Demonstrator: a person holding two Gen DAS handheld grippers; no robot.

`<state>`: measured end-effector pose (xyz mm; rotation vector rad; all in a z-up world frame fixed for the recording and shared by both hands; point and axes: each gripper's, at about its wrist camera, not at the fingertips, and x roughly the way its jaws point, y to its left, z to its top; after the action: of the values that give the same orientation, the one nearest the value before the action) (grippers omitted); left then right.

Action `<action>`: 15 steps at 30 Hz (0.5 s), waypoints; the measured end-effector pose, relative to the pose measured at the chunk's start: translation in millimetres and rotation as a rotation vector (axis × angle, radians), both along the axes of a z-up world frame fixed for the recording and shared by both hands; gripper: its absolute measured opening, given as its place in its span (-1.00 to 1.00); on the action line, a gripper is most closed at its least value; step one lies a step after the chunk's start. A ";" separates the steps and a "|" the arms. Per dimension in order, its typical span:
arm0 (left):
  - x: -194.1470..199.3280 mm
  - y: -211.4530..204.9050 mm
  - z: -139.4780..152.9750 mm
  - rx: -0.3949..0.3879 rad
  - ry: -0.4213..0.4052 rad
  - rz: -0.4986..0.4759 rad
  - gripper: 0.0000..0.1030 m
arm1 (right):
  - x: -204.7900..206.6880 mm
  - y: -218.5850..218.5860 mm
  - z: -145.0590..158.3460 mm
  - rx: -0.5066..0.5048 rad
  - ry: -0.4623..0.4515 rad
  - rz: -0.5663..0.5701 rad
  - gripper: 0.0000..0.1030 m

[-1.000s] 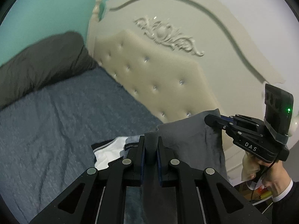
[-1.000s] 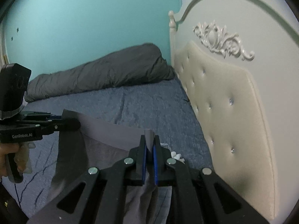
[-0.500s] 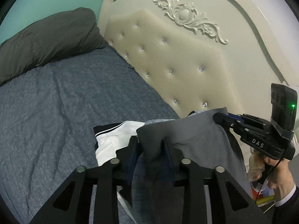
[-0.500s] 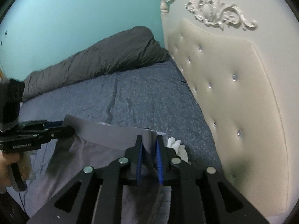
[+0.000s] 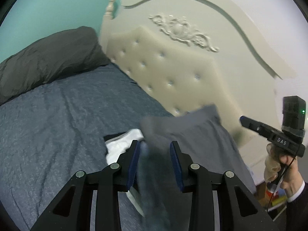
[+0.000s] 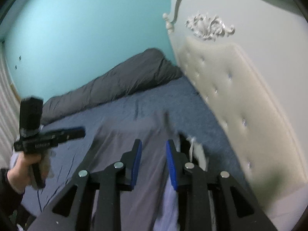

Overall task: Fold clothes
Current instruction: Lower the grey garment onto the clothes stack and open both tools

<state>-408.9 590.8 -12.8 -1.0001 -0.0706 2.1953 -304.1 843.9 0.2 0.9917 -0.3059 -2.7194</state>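
A grey garment (image 5: 192, 130) lies blurred over a white garment with dark trim (image 5: 123, 144) on the blue bedsheet (image 5: 57, 115), close to the headboard. My left gripper (image 5: 154, 144) is open, its blue pads apart, with loose grey cloth between them that neither pad presses. In the right wrist view the grey garment (image 6: 119, 140) spreads flat under my right gripper (image 6: 153, 142), whose jaws are opening with nothing pinched between them. The white garment (image 6: 198, 150) peeks out to its right. Each gripper also shows in the other's view, hand-held: right gripper (image 5: 243, 119), left gripper (image 6: 81, 131).
A cream tufted headboard (image 5: 173, 71) runs along the right of the bed. A dark grey rolled duvet (image 5: 48, 57) lies at the far side against the teal wall (image 6: 86, 28). Coloured items (image 5: 277, 202) sit low beside the bed.
Both grippers were shut on the top edge of the grey garment and have opened. The garment has dropped from them onto the clothes on the bed. Both hands have shifted.
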 end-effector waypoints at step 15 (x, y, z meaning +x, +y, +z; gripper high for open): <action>47.4 -3.9 -23.4 -0.050 -0.050 -0.080 -0.31 | 46.0 -1.8 -35.2 -0.057 -0.130 0.007 -0.78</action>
<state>-361.5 586.8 -36.2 -1.0674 0.0014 2.1094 -258.1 842.1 -34.9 1.1534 -0.3992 -2.6291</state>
